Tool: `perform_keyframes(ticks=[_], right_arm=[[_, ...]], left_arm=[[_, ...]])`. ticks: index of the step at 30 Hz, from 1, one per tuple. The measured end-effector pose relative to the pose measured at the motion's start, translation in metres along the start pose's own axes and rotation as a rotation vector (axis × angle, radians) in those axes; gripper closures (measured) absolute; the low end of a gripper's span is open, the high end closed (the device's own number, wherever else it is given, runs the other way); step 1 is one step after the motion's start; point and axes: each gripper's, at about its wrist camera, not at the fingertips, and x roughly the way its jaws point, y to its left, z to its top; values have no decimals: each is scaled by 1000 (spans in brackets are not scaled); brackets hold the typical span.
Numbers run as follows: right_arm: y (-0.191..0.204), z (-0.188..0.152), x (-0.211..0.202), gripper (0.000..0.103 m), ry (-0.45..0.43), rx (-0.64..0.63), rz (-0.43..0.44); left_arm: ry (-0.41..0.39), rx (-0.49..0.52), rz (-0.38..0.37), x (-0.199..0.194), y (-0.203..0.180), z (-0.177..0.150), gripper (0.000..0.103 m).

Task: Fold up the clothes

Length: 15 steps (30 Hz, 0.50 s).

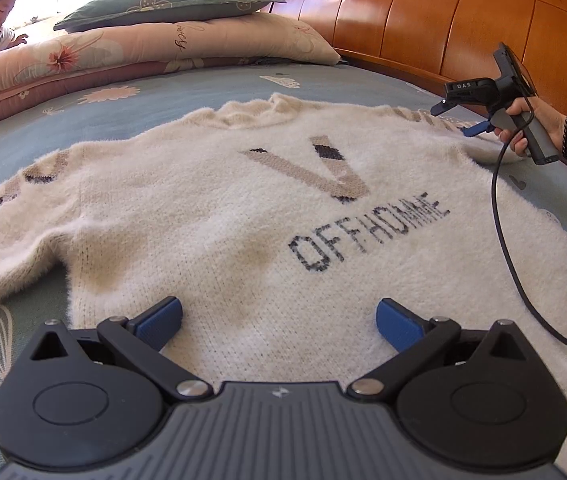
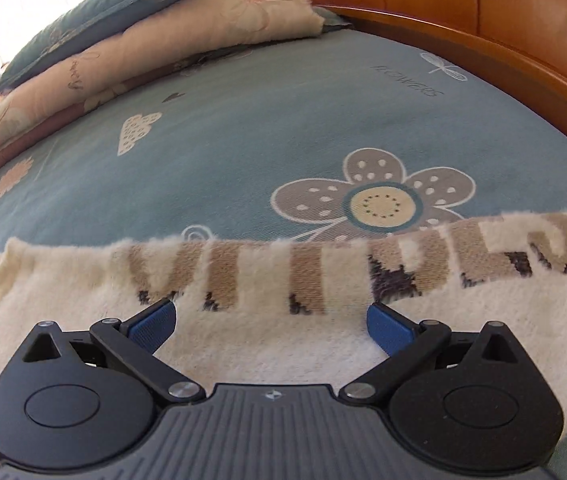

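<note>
A fluffy cream knitted sweater (image 1: 243, 216), with a beige V and dark lettering worked into its chest, lies spread flat and face up on the blue-green flower-printed bedsheet (image 2: 243, 128), both sleeves out to the sides. The left gripper (image 1: 279, 322) stands with its ribbed blue pads wide apart over the hem end, holding nothing. The right gripper (image 2: 271, 322), likewise wide and empty, hovers over the lettered sleeve (image 2: 323, 272); in the left view it sits at the far shoulder in the person's hand (image 1: 523, 128). A flat garment fits either a fold about to be made or one just laid out again, so I judge no stage. For any fold here, the pads should pinch a full thickness of knit at an edge, since the long pile is slippery and the loose knit stretches; lift low and lay the sleeve straight across the body. Stacked quilted floral bedding (image 1: 143, 52) and a glossy orange wooden headboard (image 1: 423, 12) border the bed.
</note>
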Motion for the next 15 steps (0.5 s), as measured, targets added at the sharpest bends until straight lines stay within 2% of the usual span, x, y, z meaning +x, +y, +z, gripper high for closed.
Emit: perform_keyframes(ticks=[3, 7, 11, 13, 15], right_arm=[[10, 9, -2, 0, -5, 15, 92], [52, 13, 12, 0, 19, -143, 215], [60, 10, 38, 0, 35, -237, 116], [54, 10, 35, 0, 13, -222, 63], [53, 3, 20, 0, 22, -199, 128]], left_arm=[[-1, 2, 1, 0, 0, 0, 1], [-4, 3, 2, 1, 0, -1, 1], [-5, 4, 2, 1, 0, -1, 1], [-5, 4, 2, 1, 0, -1, 1], [-5, 4, 3, 1, 0, -1, 1]])
